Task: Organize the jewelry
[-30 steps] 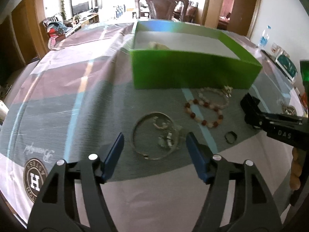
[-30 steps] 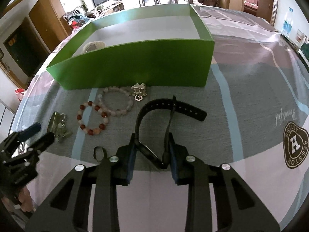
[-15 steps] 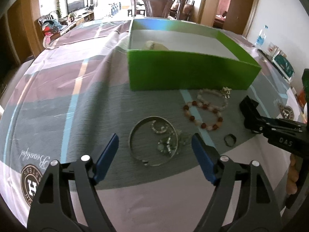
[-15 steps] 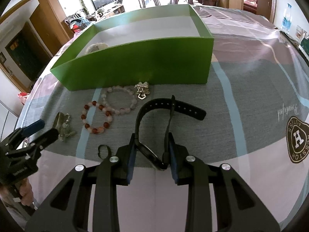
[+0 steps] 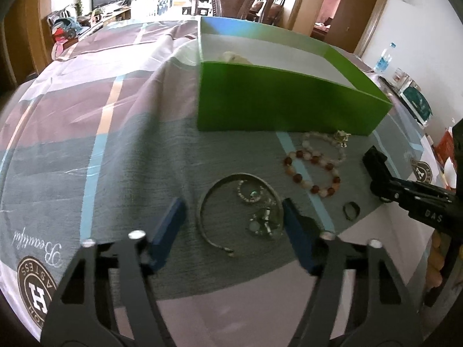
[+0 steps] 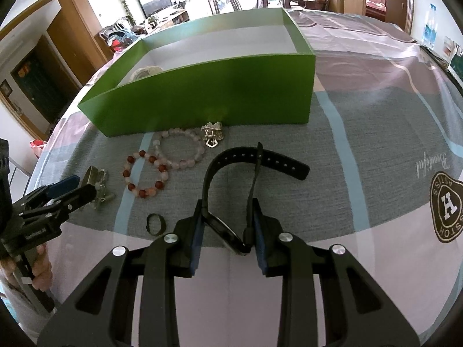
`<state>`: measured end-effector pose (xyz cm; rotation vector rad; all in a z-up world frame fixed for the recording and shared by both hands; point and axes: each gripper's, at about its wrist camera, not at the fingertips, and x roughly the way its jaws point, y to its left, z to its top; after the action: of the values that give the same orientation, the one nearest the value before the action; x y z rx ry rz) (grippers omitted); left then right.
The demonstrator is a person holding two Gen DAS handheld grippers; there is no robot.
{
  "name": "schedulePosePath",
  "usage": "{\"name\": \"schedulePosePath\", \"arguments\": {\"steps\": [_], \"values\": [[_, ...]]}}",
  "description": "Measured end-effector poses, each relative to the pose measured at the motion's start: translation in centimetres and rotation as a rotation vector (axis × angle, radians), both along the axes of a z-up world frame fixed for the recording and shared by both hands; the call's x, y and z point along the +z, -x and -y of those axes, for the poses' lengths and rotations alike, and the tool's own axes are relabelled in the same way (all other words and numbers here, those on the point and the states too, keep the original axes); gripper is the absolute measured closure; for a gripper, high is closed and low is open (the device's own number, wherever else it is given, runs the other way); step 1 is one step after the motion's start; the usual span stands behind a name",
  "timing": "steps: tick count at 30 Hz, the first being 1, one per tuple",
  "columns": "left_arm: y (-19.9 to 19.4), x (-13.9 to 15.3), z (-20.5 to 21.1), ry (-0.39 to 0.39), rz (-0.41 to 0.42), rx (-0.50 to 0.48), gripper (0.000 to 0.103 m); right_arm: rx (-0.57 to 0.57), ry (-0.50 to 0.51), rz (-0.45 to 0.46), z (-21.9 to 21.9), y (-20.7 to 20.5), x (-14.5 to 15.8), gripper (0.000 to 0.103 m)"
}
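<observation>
Striped grey, mauve and pale-blue cloth covers the dining table, and an open green cardboard box stands on it beyond a scatter of jewelry. Just ahead of the left gripper lies a thin silver bangle with small silver charm pieces tangled inside its ring. The gripper's blue pads flank the bangle, one outside each edge, not yet pressing on it; the jaws have just been closing with the bangle between them. The ring lies flat, its open ends toward the gripper — so the squeeze would fall across its width.

The right gripper is clamped on a black watch, whose strap trails forward onto the cloth toward the box. Between the two grippers lie a red-and-white beaded bracelet, a pale pink beaded bracelet with a silver pendant, and a small dark ring. The left hand is plainly the nearer one to the bangle — the box sits straight beyond it.
</observation>
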<state>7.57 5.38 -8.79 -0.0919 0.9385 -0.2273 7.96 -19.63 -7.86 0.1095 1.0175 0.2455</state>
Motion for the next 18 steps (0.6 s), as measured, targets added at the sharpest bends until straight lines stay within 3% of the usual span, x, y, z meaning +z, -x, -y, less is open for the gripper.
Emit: {"name": "schedulePosePath", "arguments": {"steps": [8, 9, 10, 11, 14, 16, 18], "values": [[0.4, 1.1, 0.1, 0.001, 0.023, 0.024, 0.044, 0.0, -0.016, 0.013, 0.3, 0.4, 0.5, 0.072], [0.6, 1.5, 0.2, -0.001, 0.034, 0.023, 0.049, 0.002, -0.016, 0.02, 0.4, 0.6, 0.7, 0.072], [0.8, 2.0, 0.2, 0.0, 0.047, 0.016, 0.071, 0.002, -0.015, 0.024, 0.5, 0.6, 0.8, 0.072], [1.0, 2.3, 0.2, 0.01, 0.048, 0.007, 0.073, 0.002, -0.014, 0.031, 0.5, 0.7, 1.0, 0.072], [1.4, 3.2, 0.0, -0.004, 0.074, 0.014, 0.064, -0.002, -0.014, 0.032, 0.6, 0.8, 1.0, 0.072], [1.5, 3.2, 0.0, -0.001, 0.077, 0.008, 0.051, -0.003, -0.016, 0.026, 0.5, 0.9, 0.8, 0.072], [1.4, 3.0, 0.1, -0.012, 0.068, 0.008, 0.05, -0.001, -0.018, 0.016, 0.5, 0.9, 0.5, 0.072]]}}
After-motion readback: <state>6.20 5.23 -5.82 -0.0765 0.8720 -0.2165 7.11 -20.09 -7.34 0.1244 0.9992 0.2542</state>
